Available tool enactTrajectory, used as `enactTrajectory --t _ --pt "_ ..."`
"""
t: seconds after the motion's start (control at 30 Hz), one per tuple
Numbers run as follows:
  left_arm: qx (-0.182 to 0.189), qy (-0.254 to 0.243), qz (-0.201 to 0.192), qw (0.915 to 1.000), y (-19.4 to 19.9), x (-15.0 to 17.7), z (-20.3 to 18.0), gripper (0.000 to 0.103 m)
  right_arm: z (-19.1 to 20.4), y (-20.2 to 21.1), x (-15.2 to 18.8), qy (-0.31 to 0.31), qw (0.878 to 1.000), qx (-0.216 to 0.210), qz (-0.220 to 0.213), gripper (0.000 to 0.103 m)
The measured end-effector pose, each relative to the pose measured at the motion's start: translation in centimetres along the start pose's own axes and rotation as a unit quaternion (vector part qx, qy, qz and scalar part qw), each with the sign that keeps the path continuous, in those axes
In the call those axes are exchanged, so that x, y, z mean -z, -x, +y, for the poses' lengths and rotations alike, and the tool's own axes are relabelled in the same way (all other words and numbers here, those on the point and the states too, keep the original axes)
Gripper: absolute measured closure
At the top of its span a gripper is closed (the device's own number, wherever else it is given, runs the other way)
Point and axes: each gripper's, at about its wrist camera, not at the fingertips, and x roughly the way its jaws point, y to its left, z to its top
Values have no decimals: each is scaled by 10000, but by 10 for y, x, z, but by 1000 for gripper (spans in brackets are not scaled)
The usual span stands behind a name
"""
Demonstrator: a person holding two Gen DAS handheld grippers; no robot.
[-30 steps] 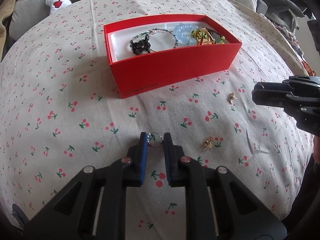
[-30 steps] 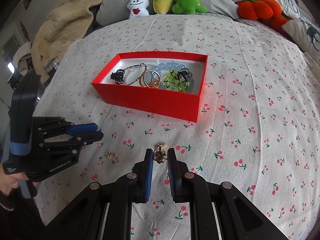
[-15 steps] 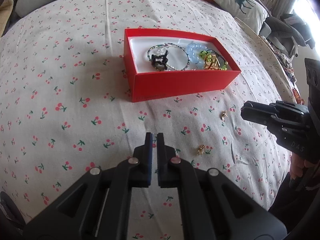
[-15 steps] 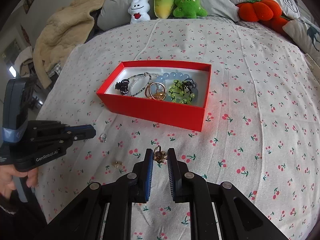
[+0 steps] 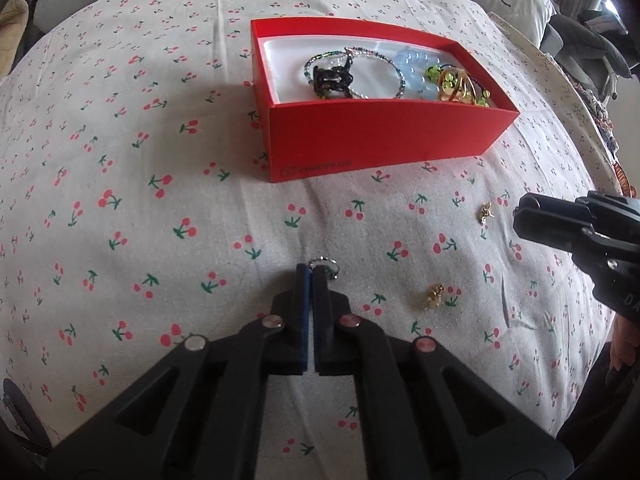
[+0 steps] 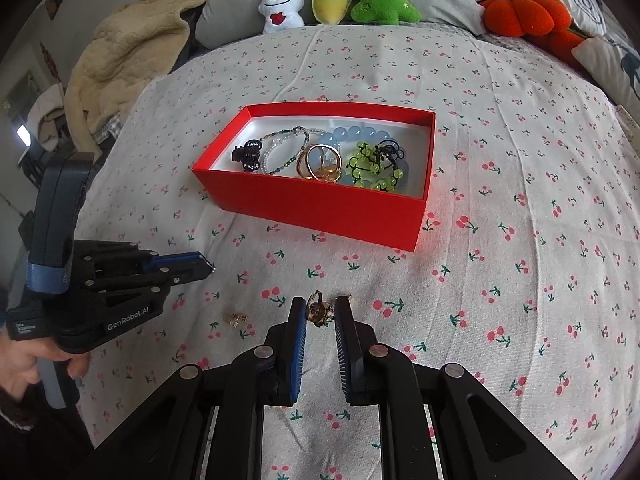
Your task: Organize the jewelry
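While one red cardboard box (image 5: 384, 142) sits on the cherry-print bed (image 5: 120, 160), the left gripper (image 5: 310, 276) fingers pinch one thin silver ring (image 5: 326, 266); right gripper (image 6: 320, 312) fingers, narrowly parted, flank one gold ring (image 6: 318, 312). Two gold earrings (image 5: 434, 295) lie loose.

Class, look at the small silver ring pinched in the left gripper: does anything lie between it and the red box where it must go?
Nothing visible does. Only bare cherry-print cloth lies between the silver ring in the left gripper and the red box; its near wall must be cleared.
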Motion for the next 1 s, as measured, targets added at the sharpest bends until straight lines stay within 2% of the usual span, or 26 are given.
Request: enactTrajectory --t 0.3,0.4,0.47,0.5,0.53,0.6,0.73,0.87,0.9,0.93,1.0 --pt "274 239 -260 9990 23 -7 10 103 0 10 -8 -30 9999 -108 -88 88" --pt "504 269 -104 9983 24 -11 12 103 -2 10 -12 -117 9998 -149 -92 88" --pt "569 460 55 9973 19 -9 15 100 -2 9 -13 -188 9996 -183 -61 88" --pt "577 507 134 9970 16 -9 15 87 -2 7 -13 -216 9996 -200 -33 88" --pt "568 518 164 9969 13 -9 15 69 -2 6 -13 -227 9995 -215 -2 88" --pt "426 383 105 9983 11 -9 9 56 0 2 -13 -212 9995 -209 53 88" --pt "10 -227 119 9997 1 -3 -8 55 5 -5 -12 -186 9995 -208 156 88" --pt "-359 -696 -125 9969 -3 6 -23 58 8 -10 -10 -130 9994 -191 240 88" --pt "-350 -741 -167 9965 -3 7 -24 67 8 -11 -9 -125 9994 -185 263 88" --pt "-292 -746 -197 9966 -2 7 -25 83 8 -12 -9 -122 9994 -179 283 88" --pt "-266 -726 -237 9967 -2 8 -24 83 9 -13 -8 -118 9993 -172 301 88"
